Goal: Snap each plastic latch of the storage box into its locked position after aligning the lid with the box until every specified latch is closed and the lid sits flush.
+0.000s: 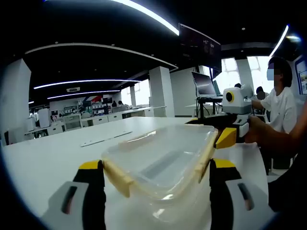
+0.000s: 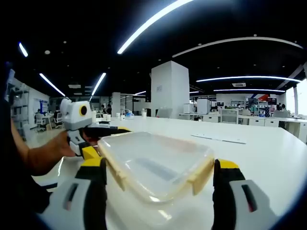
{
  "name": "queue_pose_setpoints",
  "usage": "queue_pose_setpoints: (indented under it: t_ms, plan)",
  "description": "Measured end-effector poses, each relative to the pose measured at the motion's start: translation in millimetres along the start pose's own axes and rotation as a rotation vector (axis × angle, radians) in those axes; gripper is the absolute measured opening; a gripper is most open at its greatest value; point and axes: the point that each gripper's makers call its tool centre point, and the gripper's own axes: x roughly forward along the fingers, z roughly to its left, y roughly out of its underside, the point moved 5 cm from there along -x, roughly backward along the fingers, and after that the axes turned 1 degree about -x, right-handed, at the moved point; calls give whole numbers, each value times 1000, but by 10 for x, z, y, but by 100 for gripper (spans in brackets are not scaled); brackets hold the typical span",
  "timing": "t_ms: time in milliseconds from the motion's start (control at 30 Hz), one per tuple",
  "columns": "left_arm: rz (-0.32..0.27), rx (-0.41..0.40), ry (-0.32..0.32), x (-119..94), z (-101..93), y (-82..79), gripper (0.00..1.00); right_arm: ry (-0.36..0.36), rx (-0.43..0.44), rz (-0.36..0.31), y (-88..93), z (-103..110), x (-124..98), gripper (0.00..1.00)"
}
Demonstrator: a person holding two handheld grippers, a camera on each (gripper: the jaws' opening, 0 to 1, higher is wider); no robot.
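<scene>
On opposite sides of the storage box (image 1: 163, 163), left claw (image 1: 156, 179) and right claw (image 2: 160, 179), jaws apart, astride its corners.

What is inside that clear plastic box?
Nothing can be made out through the clear lid of the storage box; it looks empty, though glare blurs its floor.

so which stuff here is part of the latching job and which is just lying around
Job: storage box, its lid, beige latches, left gripper, right gripper.

Lying about: flat strip on the white table, laptop on a stand.
</scene>
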Motion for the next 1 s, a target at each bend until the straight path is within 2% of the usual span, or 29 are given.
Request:
queue_pose_setpoints:
  t_ms: [267,300,400,567,633,767,867,933,1000]
  plan:
    - [-3,-20,-5,2,-2,-15,89,25,-24,4,16,68,7,90]
    - [-24,-46,-12,10,-4,-29,89,33,-29,6,18,48,28,90]
    - [-63,-61,-14,-1,3,-18,89,34,34,4,56,15,43,89]
    - [-85,-62,-14,-4,12,-16,89,30,51,2,78,-71,10,87]
    - [-61,-78,-7,-5,41,-48,89,30,43,2,73,-71,25,88]
    - [-54,-73,-8,-3,36,-42,90,31,17,-9,58,-67,45,88]
    - [-10,16,-10,78,-30,29,100,30,23,-6,55,-87,56,87]
    - [1,38,-52,106,-37,55,97,31,25,-5,58,-86,57,87]
    - [-10,24,-50,79,-10,50,94,33,28,-5,62,-82,55,86]
